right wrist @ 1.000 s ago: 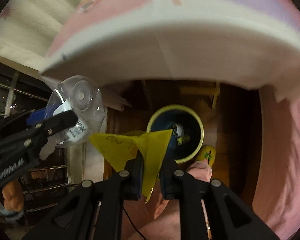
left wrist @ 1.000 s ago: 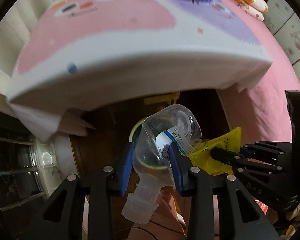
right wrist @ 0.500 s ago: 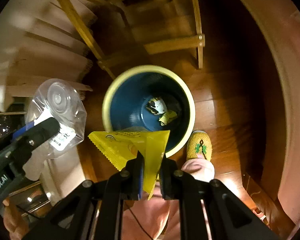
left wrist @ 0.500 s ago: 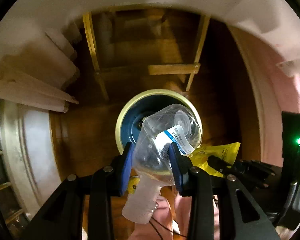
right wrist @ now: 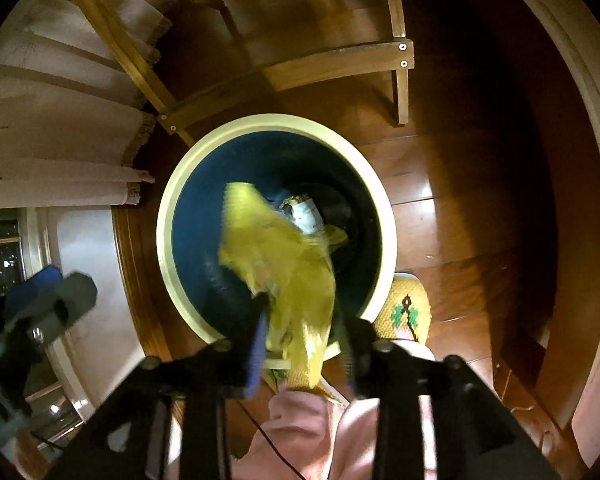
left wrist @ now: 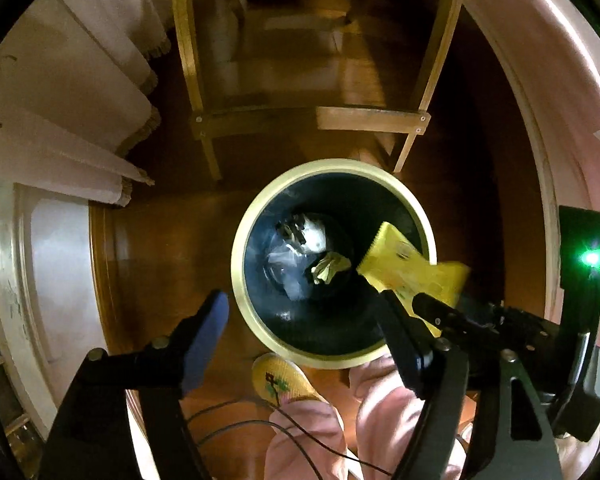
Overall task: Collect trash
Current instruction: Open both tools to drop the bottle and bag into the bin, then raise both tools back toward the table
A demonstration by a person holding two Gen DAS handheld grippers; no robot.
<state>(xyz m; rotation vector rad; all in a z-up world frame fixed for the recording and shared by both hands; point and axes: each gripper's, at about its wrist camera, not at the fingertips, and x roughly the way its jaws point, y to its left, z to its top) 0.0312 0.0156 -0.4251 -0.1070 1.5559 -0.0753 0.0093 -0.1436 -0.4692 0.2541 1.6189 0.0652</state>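
Now my left gripper hovers above the near rim of the bin, its fingers spread wide with nothing between them. Down inside the bin's dark blue well lies the clear plastic bottle among crumpled scraps. My right gripper hangs over the same bin; the yellow wrapper sits blurred between its parted fingers, and I cannot tell whether they touch it. From the left wrist view that wrapper shows over the bin's right rim. A yellow slipper rests on the wooden floor, just beside the bin.
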